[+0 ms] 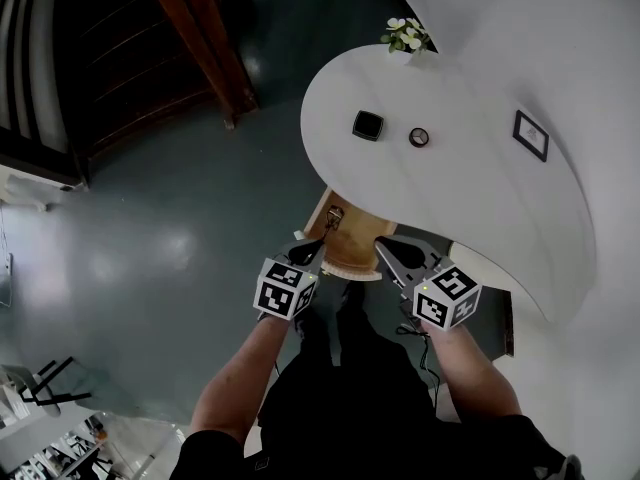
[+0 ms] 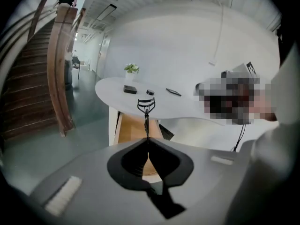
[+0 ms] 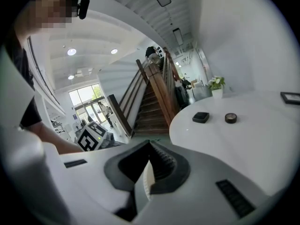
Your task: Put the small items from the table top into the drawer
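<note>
My left gripper (image 1: 318,243) is shut on a black eyelash curler (image 1: 334,217), which hangs over the open wooden drawer (image 1: 345,255) under the white table (image 1: 470,198). In the left gripper view the curler (image 2: 146,108) sticks up from the closed jaws (image 2: 148,142), with the drawer (image 2: 131,130) beyond. My right gripper (image 1: 381,244) is by the drawer's right side; its jaws (image 3: 149,145) are shut with nothing seen between the tips. A black square case (image 1: 367,125), a small round tin (image 1: 419,137) and a flat dark frame (image 1: 531,135) lie on the table.
A potted plant (image 1: 405,35) stands at the table's far edge. A wooden staircase (image 1: 200,43) rises at the left, across dark floor. In the right gripper view the case (image 3: 200,117) and tin (image 3: 230,118) lie side by side.
</note>
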